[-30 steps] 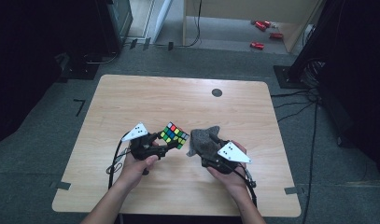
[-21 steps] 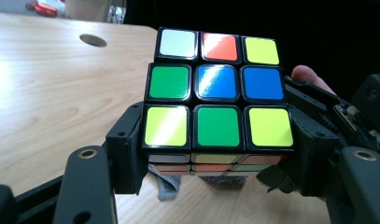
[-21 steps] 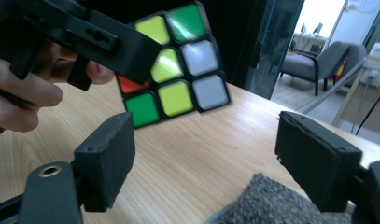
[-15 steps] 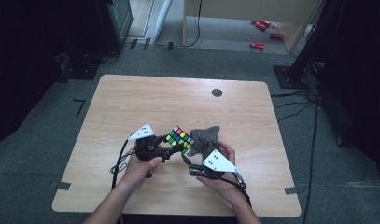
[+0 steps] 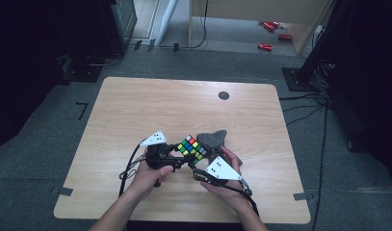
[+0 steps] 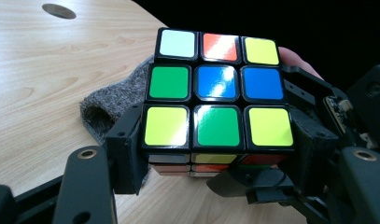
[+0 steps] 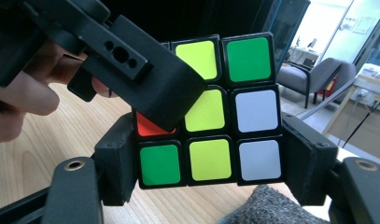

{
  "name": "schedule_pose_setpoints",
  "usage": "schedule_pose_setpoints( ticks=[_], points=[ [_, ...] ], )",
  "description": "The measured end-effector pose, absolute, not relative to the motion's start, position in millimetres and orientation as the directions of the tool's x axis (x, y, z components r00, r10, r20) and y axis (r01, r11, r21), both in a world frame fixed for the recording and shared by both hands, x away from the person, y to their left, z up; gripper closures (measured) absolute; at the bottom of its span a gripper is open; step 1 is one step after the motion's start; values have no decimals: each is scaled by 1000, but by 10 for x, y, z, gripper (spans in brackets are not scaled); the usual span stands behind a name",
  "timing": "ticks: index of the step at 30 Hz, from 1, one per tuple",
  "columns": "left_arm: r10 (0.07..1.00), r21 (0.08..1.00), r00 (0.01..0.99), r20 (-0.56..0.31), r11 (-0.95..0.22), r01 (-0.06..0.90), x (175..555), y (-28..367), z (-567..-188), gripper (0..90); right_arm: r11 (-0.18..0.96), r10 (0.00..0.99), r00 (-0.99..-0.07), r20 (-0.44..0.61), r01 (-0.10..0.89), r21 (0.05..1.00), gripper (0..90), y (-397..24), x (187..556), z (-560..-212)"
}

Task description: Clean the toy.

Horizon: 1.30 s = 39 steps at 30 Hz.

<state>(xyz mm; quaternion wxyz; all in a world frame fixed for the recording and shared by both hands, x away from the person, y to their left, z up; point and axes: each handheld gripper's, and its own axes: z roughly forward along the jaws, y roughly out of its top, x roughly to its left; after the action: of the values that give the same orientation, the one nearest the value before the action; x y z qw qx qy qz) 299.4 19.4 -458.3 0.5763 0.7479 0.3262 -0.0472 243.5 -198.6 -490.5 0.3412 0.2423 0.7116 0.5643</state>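
A scrambled Rubik's cube (image 5: 192, 148) hangs just above the table's near middle, between both grippers. My left gripper (image 5: 183, 157) comes in from the left, shut on the cube. In the left gripper view its pads (image 6: 127, 149) clamp the lowest layer of the cube (image 6: 215, 88). My right gripper (image 5: 202, 162) reaches from below right. Its jaws have just been closing, and in the right gripper view its pads (image 7: 116, 163) press both sides of the cube (image 7: 234, 126) at the bottom row. The left gripper's black finger (image 7: 141, 79) covers the cube's upper left corner there.
A grey knitted cloth (image 5: 213, 138) lies on the wooden table (image 5: 136, 110) right behind the cube, also under it as the grey cloth (image 6: 108, 107). A small black round disc (image 5: 224, 95) sits near the far edge. Cables trail from both grippers toward the near edge.
The cube and left gripper have drifted slightly right and nearer. The right hand has swung in from the right to beneath the cube, and its jaws now sit on the cube.
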Motion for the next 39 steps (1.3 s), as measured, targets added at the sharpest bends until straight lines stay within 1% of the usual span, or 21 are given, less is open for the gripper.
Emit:
schedule_pose_setpoints(
  ticks=[4,6,9,11,13,16,19,21,23,25,28,30,32,33,34,36,37,39],
  points=[
    [426,838,794,-434,-133,529,2998,204,-4598,343,275,723,-647,-241,-50,960,338,-1974,2414,-4905],
    [425,852,805,-414,-131,508,2992,215,-4595,322,262,722,-656,-221,-37,964,341,-1982,2420,-4903],
    [412,875,822,-393,-108,472,2990,274,-4561,260,262,728,-654,-204,-9,965,343,-2018,2431,-4894],
    [401,884,828,-390,-86,459,3003,329,-4538,187,254,739,-647,-188,9,967,343,-2063,2445,-4894],
    [398,883,830,-391,-90,460,3036,374,-4538,179,241,750,-639,-169,27,970,343,-2113,2463,-4885],
    [342,894,855,-389,-83,440,3064,447,-4562,126,221,763,-630,-147,40,974,343,-2176,2488,-4859],
    [378,894,849,-370,-105,436,3073,439,-4583,126,204,779,-613,-128,55,978,343,-2221,2504,-4839],
    [396,902,857,-330,-136,409,3063,417,-4611,137,192,787,-606,-114,65,979,343,-2242,2509,-4829],
    [416,912,859,-298,-142,385,3045,406,-4621,138,182,797,-595,-104,73,980,343,-2257,2507,-4814],
    [414,916,865,-282,-150,371,3040,411,-4624,138,170,803,-589,-92,79,982,343,-2267,2505,-4793],
    [437,920,872,-223,-203,337,3019,390,-4633,146,154,802,-593,-71,90,984,343,-2269,2505,-4763],
    [432,921,878,-205,-218,323,3006,379,-4641,146,138,802,-595,-46,110,984,343,-2265,2504,-4743],
    [429,928,889,-159,-242,283,2990,364,-4652,146,126,798,-603,-26,124,984,344,-2265,2503,-4717],
    [418,936,899,-129,-249,250,2972,356,-4658,147,118,797,-604,-15,132,984,343,-2266,2500,-4704],
    [409,944,909,-82,-260,202,2941,344,-4663,147,108,799,-601,-5,137,985,343,-2266,2500,-4692],
    [412,949,910,40,-302,95,2882,298,-4684,146,87,810,-587,19,152,985,343,-2272,2499,-4669],
    [412,947,908,73,-315,67,2863,275,-4697,146,75,811,-584,35,163,984,343,-2277,2501,-4658],
    [408,940,907,107,-338,42,2847,244,-4727,145,52,808,-586,67,185,981,343,-2286,2499,-4635]
  ],
)
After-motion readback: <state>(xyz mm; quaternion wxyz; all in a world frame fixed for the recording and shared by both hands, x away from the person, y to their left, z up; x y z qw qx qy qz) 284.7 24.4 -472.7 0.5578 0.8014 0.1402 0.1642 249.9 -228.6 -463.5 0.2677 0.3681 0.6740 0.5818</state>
